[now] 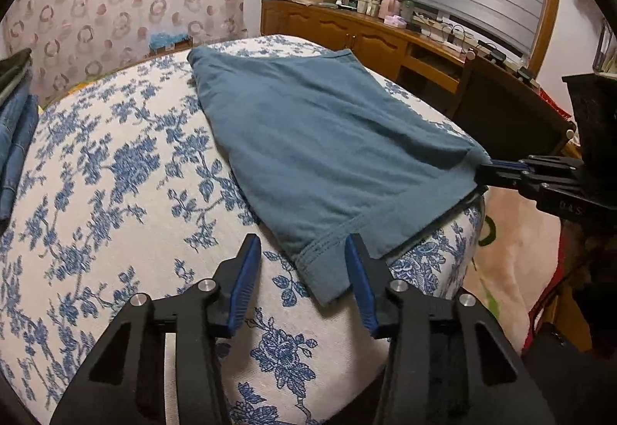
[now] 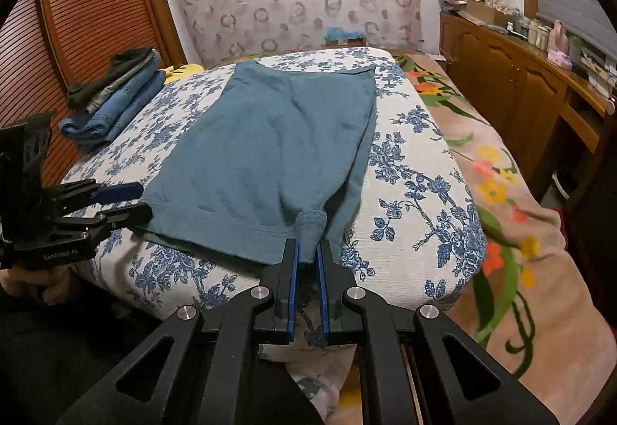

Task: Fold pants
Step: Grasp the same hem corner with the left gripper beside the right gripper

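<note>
Teal-blue pants [image 1: 308, 139] lie flat on a white cushion with blue flowers [image 1: 115, 193]. My left gripper [image 1: 304, 251] is open, its blue pads either side of the near hem corner, not closed on it. In the right wrist view the pants [image 2: 270, 155] stretch away from me, and my right gripper [image 2: 307, 251] is shut on a bunched bit of the near hem. The left gripper [image 2: 131, 201] shows at the left hem corner there, and the right gripper [image 1: 489, 170] shows at the right corner in the left wrist view.
A stack of folded jeans and dark clothes [image 2: 115, 97] sits at the cushion's far left. A floral pink blanket [image 2: 520, 213] lies to the right. A wooden cabinet with bottles [image 1: 366, 24] runs along the right wall. A louvred wooden door [image 2: 77, 20] stands at the left.
</note>
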Motion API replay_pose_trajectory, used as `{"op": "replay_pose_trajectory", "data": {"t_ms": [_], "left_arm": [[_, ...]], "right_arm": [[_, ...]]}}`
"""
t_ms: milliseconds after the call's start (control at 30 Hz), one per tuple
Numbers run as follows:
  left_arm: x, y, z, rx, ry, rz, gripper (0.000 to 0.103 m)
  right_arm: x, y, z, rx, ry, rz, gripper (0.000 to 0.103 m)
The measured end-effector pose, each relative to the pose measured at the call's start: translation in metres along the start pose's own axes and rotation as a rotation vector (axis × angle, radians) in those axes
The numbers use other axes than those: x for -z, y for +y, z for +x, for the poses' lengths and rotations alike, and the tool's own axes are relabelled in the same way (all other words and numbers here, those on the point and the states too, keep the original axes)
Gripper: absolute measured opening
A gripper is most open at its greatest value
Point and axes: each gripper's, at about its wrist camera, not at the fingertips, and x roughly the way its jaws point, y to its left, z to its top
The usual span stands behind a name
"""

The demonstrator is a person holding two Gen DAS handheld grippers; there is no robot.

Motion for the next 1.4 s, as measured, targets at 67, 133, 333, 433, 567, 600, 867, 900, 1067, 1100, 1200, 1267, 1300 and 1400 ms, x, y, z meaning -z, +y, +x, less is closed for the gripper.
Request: {"op": "replay_pose_trajectory", "data": {"t_ms": [67, 133, 333, 433, 567, 600, 867, 900, 1067, 1100, 1200, 1267, 1300, 1400], "left_arm": [[0.000, -0.001, 0.000, 0.006, 0.000, -0.002, 0.044], [0.000, -0.002, 0.000, 0.015, 0.001, 0.000, 0.043], [0.002, -0.006, 0.000, 0.023, 0.002, 0.005, 0.043], [0.002, -0.007, -0.001, 0.043, 0.002, 0.006, 0.023], [-0.001, -0.003, -0.005, 0.051, -0.009, -0.011, 0.019], [-0.001, -0.002, -0.006, 0.055, -0.010, -0.017, 0.019], [-0.001, 0.000, -0.004, 0.058, -0.002, -0.019, 0.019], [-0.001, 0.000, -0.004, 0.057, 0.000, -0.018, 0.019], [0.000, -0.001, -0.001, 0.057, 0.008, -0.016, 0.019], [0.000, -0.001, -0.001, 0.058, 0.009, -0.015, 0.019], [0.000, 0.000, 0.000, 0.065, 0.011, -0.017, 0.019], [-0.001, 0.000, 0.000, 0.067, 0.011, -0.018, 0.020], [-0.001, 0.000, 0.000, 0.066, 0.012, -0.019, 0.021], [-0.001, -0.001, 0.001, 0.067, 0.013, -0.012, 0.024]], "right_arm": [[0.000, -0.001, 0.000, -0.001, -0.002, 0.001, 0.009], [0.001, -0.001, 0.000, -0.001, -0.003, 0.001, 0.009], [0.001, -0.003, -0.001, -0.007, -0.005, 0.005, 0.009], [0.001, -0.005, -0.003, -0.016, -0.009, 0.013, 0.009], [0.000, -0.004, -0.007, -0.009, -0.028, 0.009, 0.018], [0.000, -0.004, -0.008, 0.001, -0.036, 0.009, 0.023], [-0.001, -0.012, 0.004, -0.009, -0.026, 0.073, 0.037], [0.000, -0.012, 0.009, -0.013, -0.008, 0.077, 0.037], [0.003, -0.009, 0.019, -0.012, 0.016, 0.068, 0.037], [0.002, -0.008, 0.019, -0.019, 0.017, 0.067, 0.037], [0.003, -0.002, 0.021, -0.015, 0.015, 0.040, 0.035], [0.003, -0.002, 0.023, -0.036, 0.015, 0.040, 0.028], [0.003, -0.002, 0.023, -0.044, 0.015, 0.042, 0.026], [0.004, -0.006, 0.022, -0.054, 0.012, 0.042, 0.021]]}}
